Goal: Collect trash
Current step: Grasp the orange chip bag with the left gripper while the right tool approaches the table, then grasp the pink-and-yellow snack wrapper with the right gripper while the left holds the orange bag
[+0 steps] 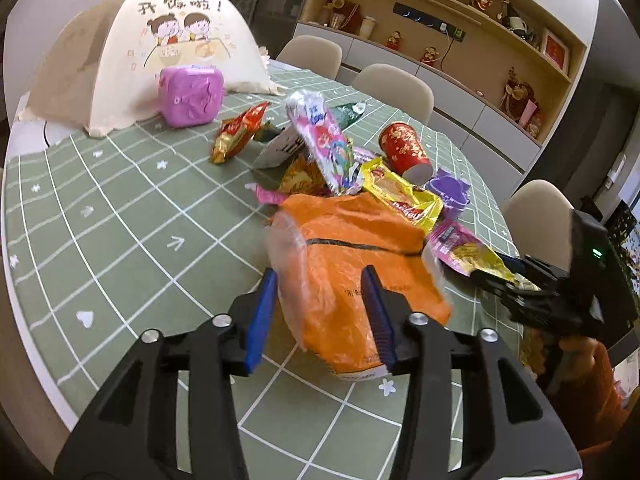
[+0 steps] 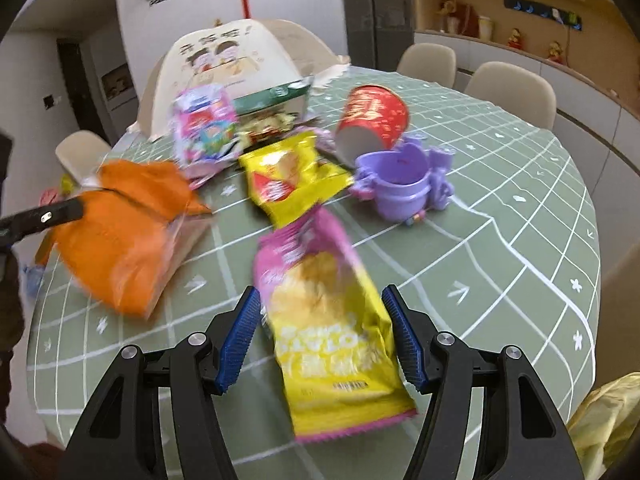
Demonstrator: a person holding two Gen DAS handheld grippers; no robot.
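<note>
On the round bench with its green grid cloth, a heap of snack wrappers lies around a crinkled orange plastic bag, taken here as the landmark. Far left of it stands a pink cube-shaped box before a cream fabric food cover. The left gripper straddles the orange bag's near end, jaws half-wide with the bag between them; whether the pads press it I cannot tell. The bag's long axis runs away from that gripper toward the heap, likely so it can be taken end-on. Right of the bag, the right gripper brackets a pink-and-yellow foil chip packet, jaws wide, the packet lengthwise along the fingers. Beyond it lie a toppled red paper cup and a purple plastic toy cup.
</note>
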